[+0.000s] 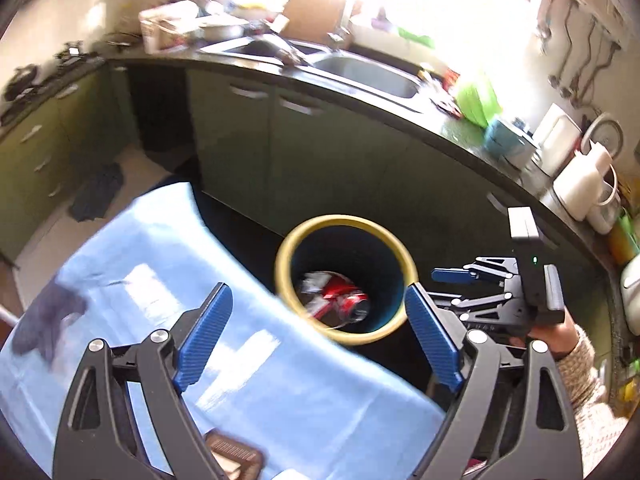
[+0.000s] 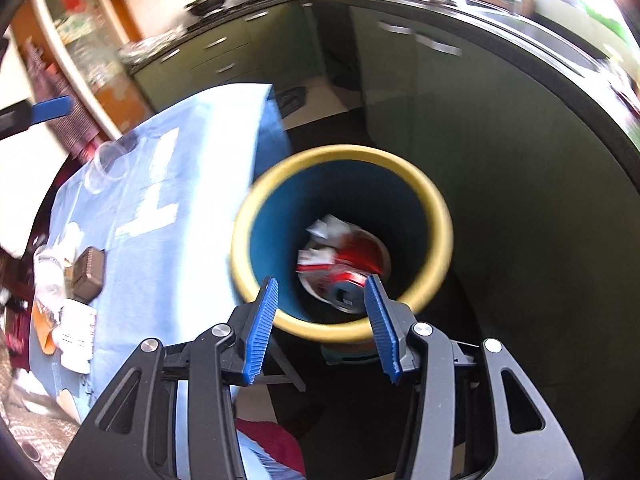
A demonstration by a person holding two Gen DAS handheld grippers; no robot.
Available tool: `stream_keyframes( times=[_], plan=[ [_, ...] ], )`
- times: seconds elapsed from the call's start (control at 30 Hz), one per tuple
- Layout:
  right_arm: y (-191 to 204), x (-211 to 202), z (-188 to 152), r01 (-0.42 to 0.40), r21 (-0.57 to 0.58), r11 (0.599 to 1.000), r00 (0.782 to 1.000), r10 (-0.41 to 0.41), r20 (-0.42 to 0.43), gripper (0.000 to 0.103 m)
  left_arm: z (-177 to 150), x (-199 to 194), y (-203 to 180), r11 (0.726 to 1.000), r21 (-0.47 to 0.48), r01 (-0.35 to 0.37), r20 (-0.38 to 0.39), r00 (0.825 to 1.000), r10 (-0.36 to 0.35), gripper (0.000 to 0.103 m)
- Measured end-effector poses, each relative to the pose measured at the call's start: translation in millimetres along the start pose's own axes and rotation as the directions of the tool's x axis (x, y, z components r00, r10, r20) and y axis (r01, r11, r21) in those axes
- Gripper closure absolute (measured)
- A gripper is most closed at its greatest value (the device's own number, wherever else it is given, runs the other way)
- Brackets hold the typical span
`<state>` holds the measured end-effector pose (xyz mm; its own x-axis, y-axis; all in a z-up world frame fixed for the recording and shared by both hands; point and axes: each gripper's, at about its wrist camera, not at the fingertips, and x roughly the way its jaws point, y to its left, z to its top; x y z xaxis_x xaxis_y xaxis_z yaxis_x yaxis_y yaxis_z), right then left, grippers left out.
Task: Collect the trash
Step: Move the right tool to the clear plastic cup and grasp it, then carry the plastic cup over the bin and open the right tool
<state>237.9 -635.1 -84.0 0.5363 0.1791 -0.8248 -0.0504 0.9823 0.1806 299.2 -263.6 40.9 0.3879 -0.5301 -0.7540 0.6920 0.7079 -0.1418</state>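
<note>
blue ribbed pads of the left tool (image 1: 318, 334) stand wide apart with nothing between them, poised over the yellow-rimmed bin (image 1: 346, 222). the right tool (image 2: 322, 330) is also open and empty, its jaws narrower, above the same bin. trash already lies at the bottom: a red can (image 1: 348, 304) and crumpled white paper (image 1: 314, 282). the drop looks done; i judge the next move calls for going back to the blue-clothed counter (image 2: 192, 184), where a brown box (image 2: 89, 276), a white container (image 2: 76, 338) and a clear cup (image 2: 108, 166) wait. motion blur smears the bin's contents, and the counter's near end is cut off.
</note>
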Motion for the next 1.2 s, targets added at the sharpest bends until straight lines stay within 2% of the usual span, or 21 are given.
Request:
stream_keyframes(
  times=[0.07, 0.1, 0.13, 0.2, 0.33, 0.4, 0.47, 0.53, 0.6, 0.7, 0.77, 0.93, 1.13, 1.2],
  plan=[
    [23.6, 6.0, 11.0, -0.022, -0.046, 0.999, 1.0, 0.021, -0.007, 0.056, -27.7, -34.8, 27.3, 0.997, -0.041, -0.062, 0.083, 0.994, 0.066, 0.015],
    [36.7, 9.8, 18.1, -0.035, -0.07, 0.997, 0.999, 0.034, -0.012, 0.055, -43.9, -50.9, 39.7, 0.992, -0.07, -0.106, 0.125, 0.986, 0.114, 0.012],
    [49.6, 14.8, 26.5, -0.051, -0.092, 0.994, 0.999, 0.049, -0.019, 0.055, -62.3, -67.2, 56.2, 0.982, -0.106, -0.157, 0.164, 0.971, 0.173, 0.012],
    [78.9, 24.3, 42.2, -0.086, -0.14, 0.986, 0.996, 0.082, -0.034, 0.055, -94.0, -90.9, 86.5, 0.96, -0.178, -0.217, 0.208, 0.945, 0.252, 0.01],
    [145.4, 44.3, 74.0, -0.191, -0.225, 0.955, 0.981, 0.178, -0.077, 0.055, -146.5, -120.6, 161.5, 0.895, -0.331, -0.297, 0.228, 0.896, 0.382, 0.009],
    [181.3, 55.2, 91.0, -0.259, -0.262, 0.93, 0.965, 0.239, -0.106, 0.055, -166.1, -125.5, 195.1, 0.85, -0.394, -0.348, 0.216, 0.865, 0.454, 0.009],
    [216.7, 65.3, 107.1, -0.314, -0.292, 0.904, 0.949, 0.286, -0.135, 0.055, -181.3, -126.7, 219.5, 0.824, -0.434, -0.364, 0.207, 0.85, 0.485, 0.009],
    [248.5, 78.3, 124.2, -0.346, -0.313, 0.884, 0.937, 0.308, -0.166, 0.055, -190.6, -124.6, 229.6, 0.815, -0.451, -0.363, 0.197, 0.851, 0.488, 0.009],
    [276.9, 91.8, 140.0, -0.351, -0.325, 0.878, 0.934, 0.302, -0.193, 0.055, -197.4, -122.8, 234.8, 0.819, -0.447, -0.36, 0.191, 0.856, 0.481, 0.009],
    [311.1, 115.1, 160.3, -0.356, -0.322, 0.877, 0.929, 0.294, -0.226, 0.056, -203.7, -122.1, 227.4, 0.822, -0.42, -0.384, 0.176, 0.854, 0.489, 0.009],
    [320.5, 127.6, 170.7, -0.366, -0.305, 0.879, 0.922, 0.298, -0.246, 0.057, -206.1, -122.9, 223.4, 0.824, -0.406, -0.396, 0.174, 0.851, 0.495, 0.009],
    [329.8, 157.2, 182.7, -0.37, -0.25, 0.895, 0.909, 0.293, -0.297, 0.058, -209.2, -123.5, 222.8, 0.836, -0.412, -0.362, 0.184, 0.866, 0.466, 0.009],
    [331.4, 185.0, 185.3, -0.415, -0.165, 0.895, 0.874, 0.341, -0.347, 0.059, -212.5, -120.0, 223.6, 0.842, -0.421, -0.337, 0.179, 0.879, 0.441, 0.009],
    [334.1, 186.0, 184.2, -0.423, -0.168, 0.891, 0.871, 0.348, -0.348, 0.081, -212.6, -118.1, 223.7, 0.842, -0.419, -0.34, 0.172, 0.881, 0.442, 0.009]
  ],
)
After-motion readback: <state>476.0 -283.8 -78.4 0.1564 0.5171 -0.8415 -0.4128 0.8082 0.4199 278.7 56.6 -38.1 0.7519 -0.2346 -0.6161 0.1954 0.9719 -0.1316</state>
